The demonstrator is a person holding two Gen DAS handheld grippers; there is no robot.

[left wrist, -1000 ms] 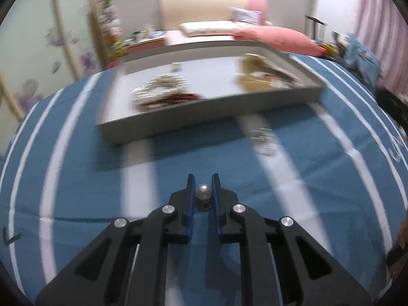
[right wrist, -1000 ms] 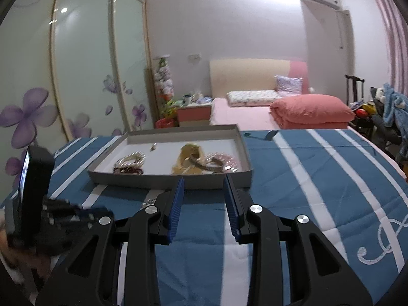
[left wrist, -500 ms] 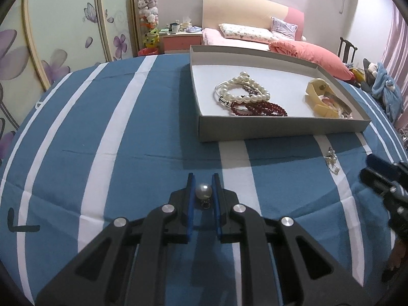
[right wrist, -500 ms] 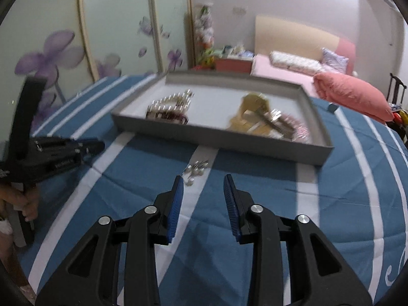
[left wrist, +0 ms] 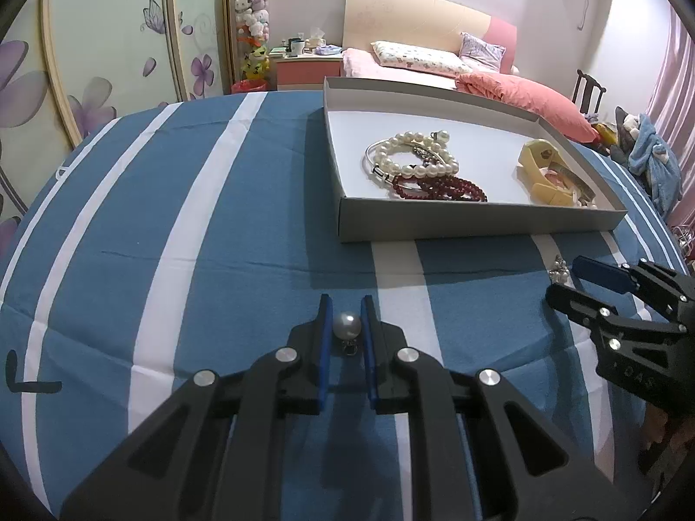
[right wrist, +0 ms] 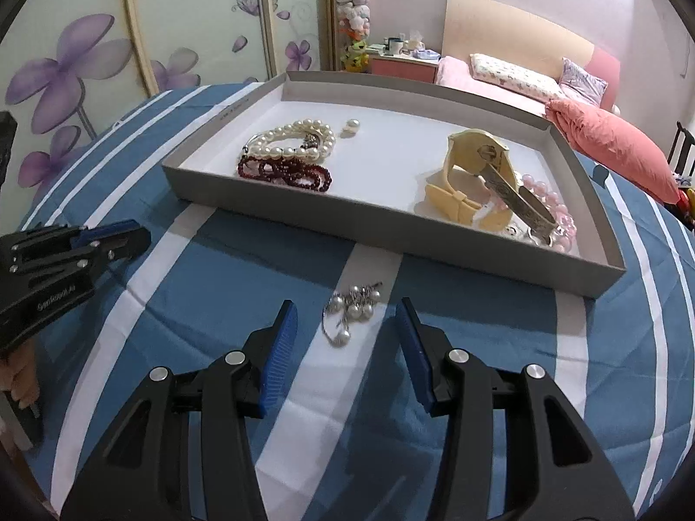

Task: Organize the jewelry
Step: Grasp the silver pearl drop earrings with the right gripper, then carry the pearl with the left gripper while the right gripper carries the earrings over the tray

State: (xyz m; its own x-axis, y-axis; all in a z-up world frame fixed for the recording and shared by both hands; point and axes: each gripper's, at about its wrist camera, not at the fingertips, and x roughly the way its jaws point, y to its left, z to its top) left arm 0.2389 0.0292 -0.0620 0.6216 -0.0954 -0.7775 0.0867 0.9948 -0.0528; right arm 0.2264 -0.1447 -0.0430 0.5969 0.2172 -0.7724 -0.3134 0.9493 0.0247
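Observation:
My left gripper (left wrist: 345,319) is shut on a single pearl earring (left wrist: 346,326), held above the blue striped cloth, left of and in front of the grey tray (left wrist: 469,220). My right gripper (right wrist: 346,331) is open, its fingers on either side of a small pearl cluster (right wrist: 352,309) that lies on the cloth just in front of the tray (right wrist: 391,225). The tray holds a pearl bracelet (right wrist: 292,140), a dark red bead bracelet (right wrist: 284,172), a loose pearl (right wrist: 350,126), a cream watch (right wrist: 473,173) and pink beads (right wrist: 551,204).
The blue and white striped cloth (left wrist: 195,217) covers the table. The left gripper shows at the left of the right wrist view (right wrist: 113,241). A bed (left wrist: 417,61), wardrobe doors (left wrist: 87,52) and a chair (left wrist: 588,91) stand behind.
Both cameras swung to steady views. The right gripper has come down and forward until its open fingers flank the pearl cluster. The left gripper keeps hold of the pearl.

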